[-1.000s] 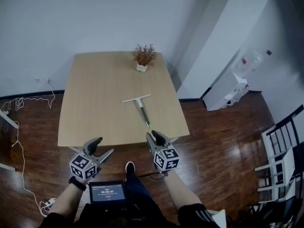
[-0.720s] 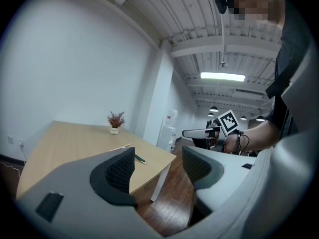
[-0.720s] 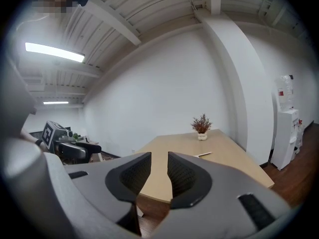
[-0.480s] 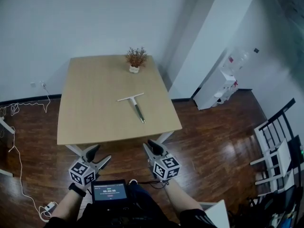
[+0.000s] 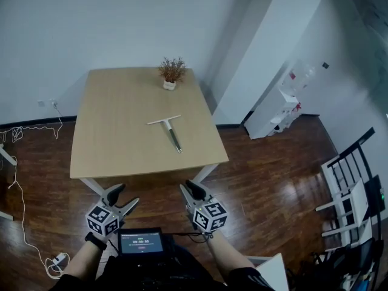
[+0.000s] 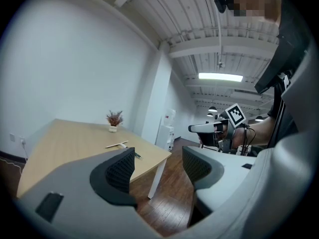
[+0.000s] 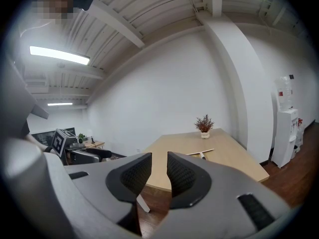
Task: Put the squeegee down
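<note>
The squeegee (image 5: 168, 131) lies flat on the wooden table (image 5: 109, 150), near its right side, with the white blade toward the far wall and the dark handle toward me. It also shows small in the left gripper view (image 6: 120, 145) and the right gripper view (image 7: 201, 153). My left gripper (image 5: 124, 196) hangs over the floor short of the table's near edge, its jaws wide apart and empty (image 6: 158, 163). My right gripper (image 5: 191, 190) is beside it, also clear of the table, with a narrow empty gap between its pads (image 7: 158, 171).
A small potted plant (image 5: 171, 71) stands at the table's far edge. A white water dispenser (image 5: 286, 107) stands by the pillar on the right, and black chairs (image 5: 354, 180) at the far right. A cable (image 5: 18, 180) trails over the wooden floor on the left. A small screen (image 5: 140, 243) sits at my waist.
The view has pulled back from the table, and both grippers now sit farther from its near edge. The squeegee has stayed where it lay.
</note>
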